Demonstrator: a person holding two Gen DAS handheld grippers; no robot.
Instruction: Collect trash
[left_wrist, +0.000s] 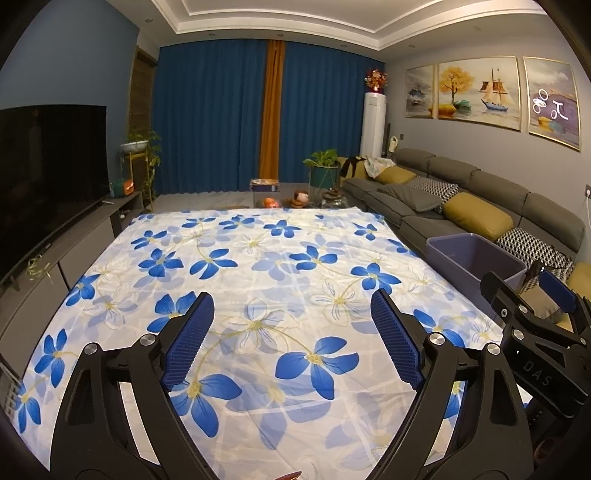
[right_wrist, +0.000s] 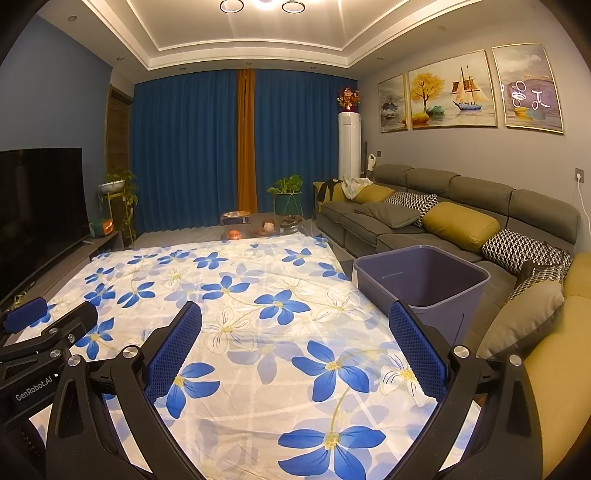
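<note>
"GenRobot.AI" on left gripper (right_wrist: 27, 321), "DAS" on right gripper (left_wrist: 532, 291), purple bin (right_wrist: 421, 277)

Home living room: grey sofa (right_wrist: 443, 218), TV (left_wrist: 48, 162), blue curtains (right_wrist: 184, 147), 3 paintings (right_wrist: 454, 96).

right tongs (right_wrist: 295, 347): spread wide, holding nothing, above floral cloth (right_wrist: 258, 295) | purple bin (right_wrist: 421, 280): beside cloth's right edge, against grey sofa (right_wrist: 461, 206) | left tongs (right_wrist: 48, 314): low left
</note>
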